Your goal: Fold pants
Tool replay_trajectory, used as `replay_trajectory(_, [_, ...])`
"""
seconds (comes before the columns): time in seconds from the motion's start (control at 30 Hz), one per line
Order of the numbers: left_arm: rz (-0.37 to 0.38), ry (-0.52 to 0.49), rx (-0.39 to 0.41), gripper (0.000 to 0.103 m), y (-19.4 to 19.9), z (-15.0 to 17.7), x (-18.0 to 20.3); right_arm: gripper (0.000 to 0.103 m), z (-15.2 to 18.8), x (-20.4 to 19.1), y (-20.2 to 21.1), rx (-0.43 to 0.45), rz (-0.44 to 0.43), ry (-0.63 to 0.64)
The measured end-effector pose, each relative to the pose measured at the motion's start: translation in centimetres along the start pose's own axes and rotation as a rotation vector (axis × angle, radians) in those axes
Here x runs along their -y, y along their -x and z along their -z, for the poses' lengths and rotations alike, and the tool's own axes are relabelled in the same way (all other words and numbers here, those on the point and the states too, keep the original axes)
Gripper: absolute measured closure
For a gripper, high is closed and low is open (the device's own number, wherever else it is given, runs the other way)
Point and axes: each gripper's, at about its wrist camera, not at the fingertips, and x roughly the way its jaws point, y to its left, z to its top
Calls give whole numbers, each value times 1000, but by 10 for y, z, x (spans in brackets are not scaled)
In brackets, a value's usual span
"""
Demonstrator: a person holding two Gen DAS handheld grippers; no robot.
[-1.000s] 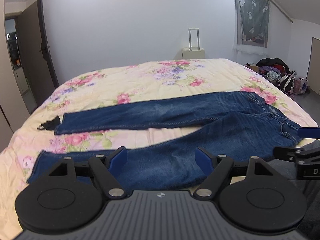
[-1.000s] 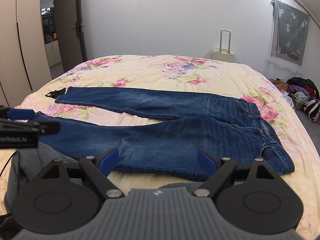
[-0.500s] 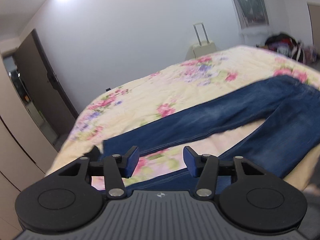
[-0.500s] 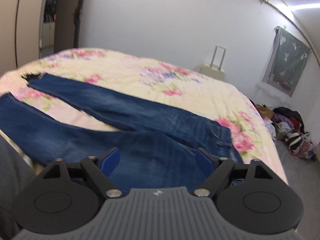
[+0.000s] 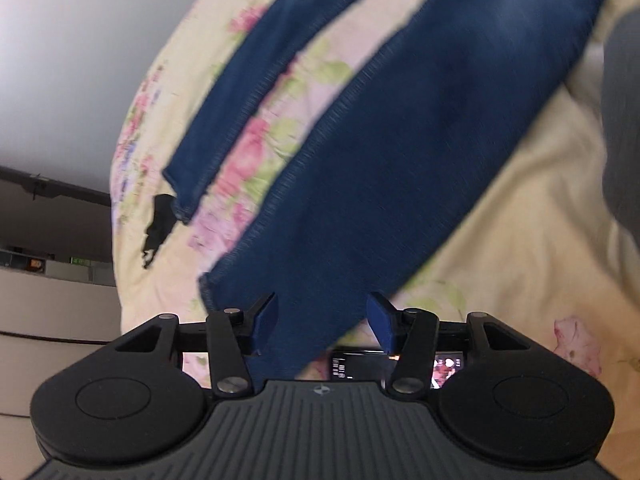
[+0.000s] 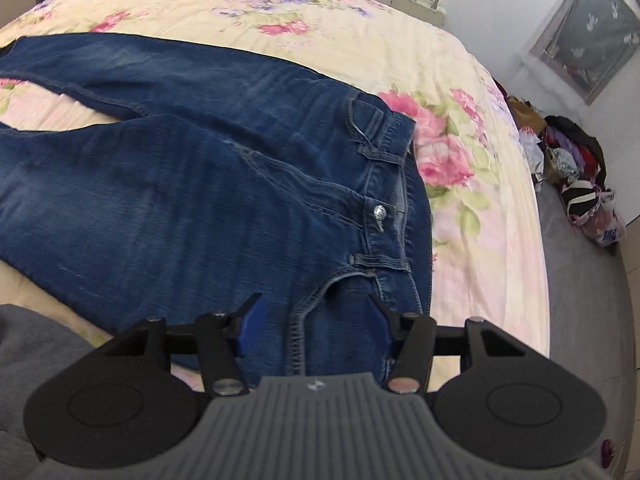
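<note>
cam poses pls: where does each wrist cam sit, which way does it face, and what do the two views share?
Left wrist: on the left gripper, tilted down at the near leg's cuff; jaws apart over denim, a grey sleeve at right.
Right wrist: on the right gripper, tilted down at the waistband; jaws closing around the near hip corner, grey clothing at lower left.
Shared: the jeans and floral bedspread.

Bed: covered by a cream floral quilted bedspread (image 6: 472,240).
Wall: plain white (image 5: 80,60).
Floor: grey (image 6: 580,300).
Luggage: a cream hard-shell suitcase (image 6: 420,4) is stood beyond the bed.
Window: covered by a grey patterned curtain (image 6: 592,28).
Clutter: a mixed clothing pile (image 6: 568,156) is seen on the floor.
</note>
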Motion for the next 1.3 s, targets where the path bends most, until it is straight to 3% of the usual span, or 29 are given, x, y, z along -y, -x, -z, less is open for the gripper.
replay_trajectory(0.13, [-26,-91,-22,42,-25,6,27,52,13,25,-14,36,-26,-70])
replay_trajectory(0.27, [-56,-73,-62,42,-43,2,34,52,25,25,-16,33,26,-32])
replay_trajectory(0.3, [-67,-50,-73,52,-46,0,33,52,27,23,-15,33,29,-11])
replay_trajectory(0.33, [-73,-14,-78,72,-49,-2,30,52,30,20,-13,35,27,12])
replay_trajectory(0.4, [-59,71,-79,88,-47,-8,21,52,36,16,-8,40,27,44])
replay_trajectory(0.43, [-57,126,-68,96,-43,-12,14,52,39,14,-5,48,26,66])
replay_trajectory(0.5, [-78,223,-34,99,-31,-18,-1,52,47,10,0,59,21,129])
replay_trajectory(0.63, [-100,443,31,100,-4,-34,-42,59,59,0,-3,13,-4,304])
replay_trajectory(0.77, [-116,592,50,100,20,-54,-69,59,65,-8,-18,-44,-56,502])
replay_trajectory(1.0, [-136,767,22,100,35,-71,-97,60,69,-25,-48,-120,-129,846])
replay_trajectory(1.17, [-160,821,7,100,40,-75,-99,61,79,-33,-71,-156,-155,1014])
replay_trajectory(1.2, [-162,827,7,100,42,-75,-98,63,82,-34,-73,-148,-151,1024])
replay_trajectory(1.27, [-166,839,4,100,42,-75,-99,81,83,-28,-70,-113,-134,1001])
replay_trajectory(1.3, [-165,852,4,100,43,-74,-101,83,83,-25,-68,-94,-126,966])
